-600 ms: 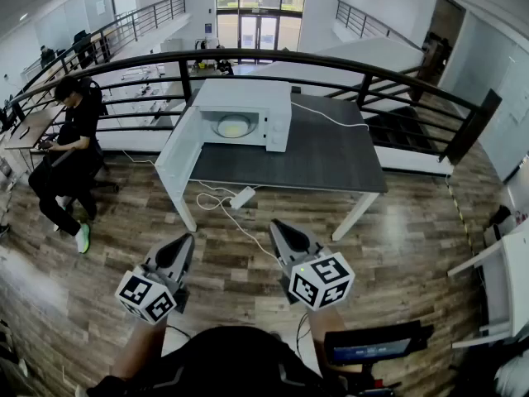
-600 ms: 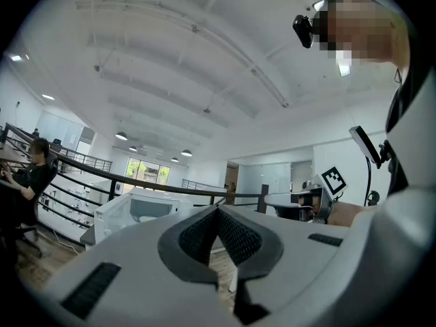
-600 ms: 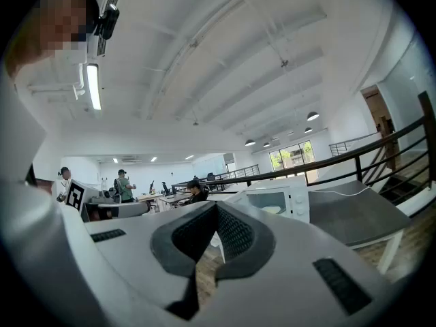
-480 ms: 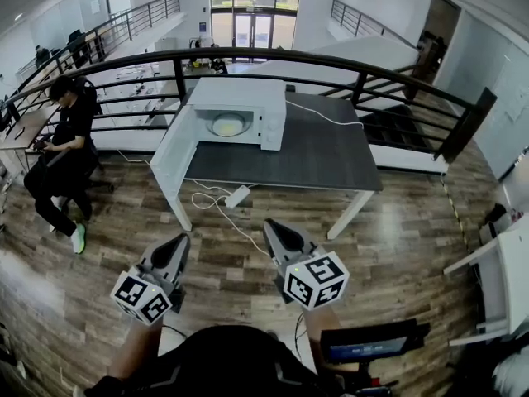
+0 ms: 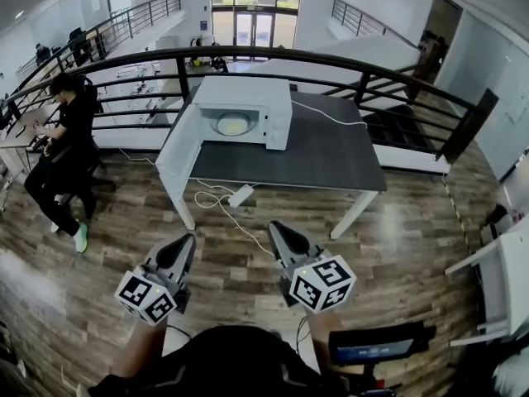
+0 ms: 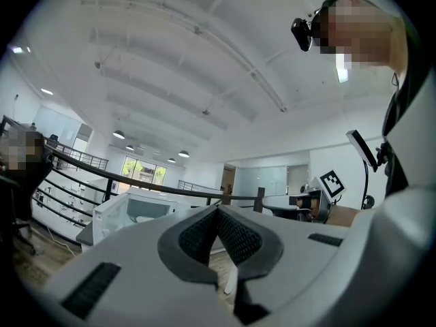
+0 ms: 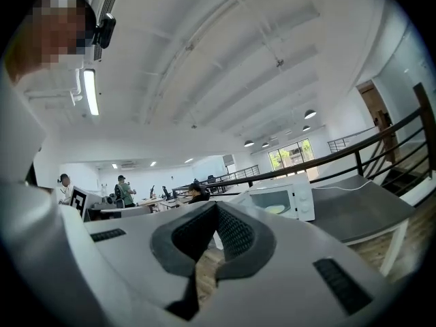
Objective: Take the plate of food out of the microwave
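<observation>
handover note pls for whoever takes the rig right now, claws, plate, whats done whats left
Left claw: shut, empty. Right claw: shut, empty. Both held over the floor, well short of the table.
Microwave sits on the table's far left corner; its door hangs open, plate of food inside.
Done: door open. Left: step up, open the claws, grip the plate and lift it out.

A dark table (image 5: 326,154) carries a white microwave (image 5: 246,98).
</observation>
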`<state>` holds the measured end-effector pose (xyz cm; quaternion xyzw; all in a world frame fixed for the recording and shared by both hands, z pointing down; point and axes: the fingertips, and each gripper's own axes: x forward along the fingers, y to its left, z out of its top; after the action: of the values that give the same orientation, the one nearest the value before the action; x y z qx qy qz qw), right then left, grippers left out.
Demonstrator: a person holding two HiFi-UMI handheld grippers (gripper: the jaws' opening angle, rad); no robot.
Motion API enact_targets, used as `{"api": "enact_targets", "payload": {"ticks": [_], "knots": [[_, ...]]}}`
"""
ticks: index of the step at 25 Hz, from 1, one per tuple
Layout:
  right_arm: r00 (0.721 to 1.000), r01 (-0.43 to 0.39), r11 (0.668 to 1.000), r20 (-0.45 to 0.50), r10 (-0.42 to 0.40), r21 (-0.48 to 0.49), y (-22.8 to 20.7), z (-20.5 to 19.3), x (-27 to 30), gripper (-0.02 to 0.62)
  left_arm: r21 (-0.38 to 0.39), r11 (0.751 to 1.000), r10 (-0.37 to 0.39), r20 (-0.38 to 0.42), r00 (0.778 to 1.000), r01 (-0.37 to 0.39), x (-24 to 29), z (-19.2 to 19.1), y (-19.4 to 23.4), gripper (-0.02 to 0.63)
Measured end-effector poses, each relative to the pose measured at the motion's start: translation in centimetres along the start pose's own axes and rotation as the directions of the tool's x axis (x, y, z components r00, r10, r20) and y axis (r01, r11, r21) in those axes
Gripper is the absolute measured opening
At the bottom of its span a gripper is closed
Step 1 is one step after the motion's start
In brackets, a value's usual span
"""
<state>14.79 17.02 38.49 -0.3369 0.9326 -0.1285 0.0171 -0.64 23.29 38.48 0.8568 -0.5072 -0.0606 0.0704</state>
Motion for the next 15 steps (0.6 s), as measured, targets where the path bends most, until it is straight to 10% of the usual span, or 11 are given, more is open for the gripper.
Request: {"api": "enact_targets", "payload": {"ticks": [15], "knots": [[0.999,0.035,0.999,0.005,-0.035,0.008,4.1,-1.6,5.2,0.000,0.005,0.998,-0.065,0.000,0.998,0.065,-2.7,0.3,5.9,0.005]]}}
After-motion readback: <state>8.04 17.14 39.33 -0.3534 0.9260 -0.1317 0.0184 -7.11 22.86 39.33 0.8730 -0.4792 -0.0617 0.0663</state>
